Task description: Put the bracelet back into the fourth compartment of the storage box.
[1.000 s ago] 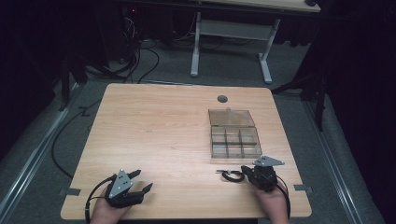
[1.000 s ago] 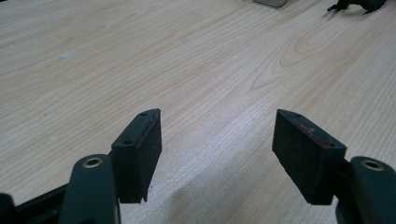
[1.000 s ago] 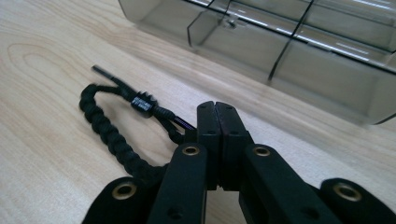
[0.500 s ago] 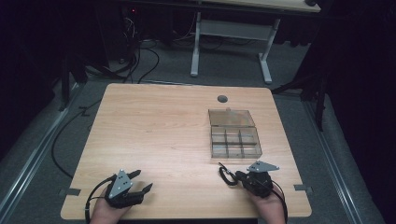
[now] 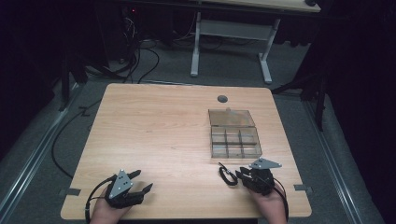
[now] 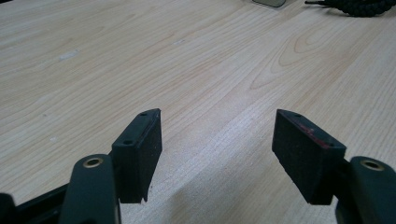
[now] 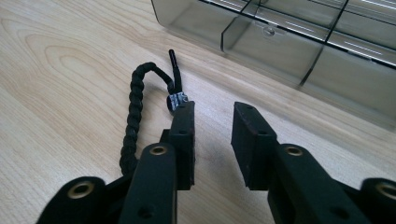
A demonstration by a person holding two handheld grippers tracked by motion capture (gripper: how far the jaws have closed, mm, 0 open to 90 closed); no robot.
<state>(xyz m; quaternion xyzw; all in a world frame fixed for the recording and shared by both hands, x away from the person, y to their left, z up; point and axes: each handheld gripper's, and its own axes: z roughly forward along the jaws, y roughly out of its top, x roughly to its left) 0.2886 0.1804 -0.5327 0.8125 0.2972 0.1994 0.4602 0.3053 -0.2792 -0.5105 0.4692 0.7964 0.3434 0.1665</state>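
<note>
A black braided cord lies in a small loop on the wooden table, just in front of a clear compartment box. My right gripper rests beside the cord, near the table's front right. In the right gripper view the right gripper is open with bare wood between its pads, and the cord curls along the outside of one finger. My left gripper sits at the front left, wide open over bare wood, and the cord shows far off.
The box's lid lies open on its far side, and its compartment walls stand close ahead of the right gripper. A round grommet hole sits near the far edge. Cables and a desk frame are on the floor beyond.
The right gripper has drawn back a little toward the near edge, and the cord has gone from a straighter line to a small loop. The left gripper has stayed put.
</note>
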